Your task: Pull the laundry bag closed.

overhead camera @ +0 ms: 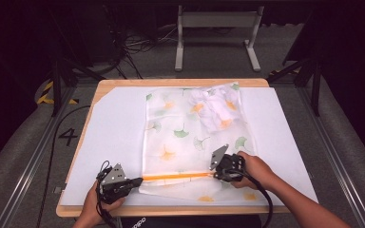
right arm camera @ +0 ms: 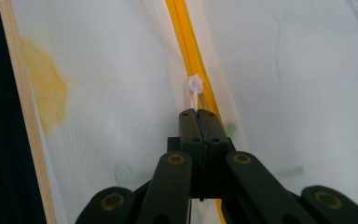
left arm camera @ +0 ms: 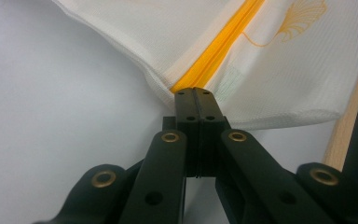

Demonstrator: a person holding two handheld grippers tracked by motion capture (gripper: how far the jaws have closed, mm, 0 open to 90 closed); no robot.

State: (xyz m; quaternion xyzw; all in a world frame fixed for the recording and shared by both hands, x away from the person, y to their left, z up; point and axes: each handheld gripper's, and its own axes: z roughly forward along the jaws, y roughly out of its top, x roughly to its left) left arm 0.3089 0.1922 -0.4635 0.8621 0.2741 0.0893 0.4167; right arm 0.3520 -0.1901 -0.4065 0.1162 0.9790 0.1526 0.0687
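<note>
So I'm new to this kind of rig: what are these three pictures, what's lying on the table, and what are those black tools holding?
There is no robot arm here. A person sits at the table with a hand-held two-jaw tool in each hand. The high view looks down from above: the left gripper is at the lower left, the right gripper further right. The other two pictures come from small cameras riding on each tool, looking along its black jaws.

On the white mat lies a white mesh laundry bag printed with green and orange leaves, with crumpled cloth inside. An orange zipper runs across its near end.

The left gripper view shows closed jaws pinching the bag's corner at the zipper's end. The right gripper view shows closed jaws on the white zipper pull.
</note>
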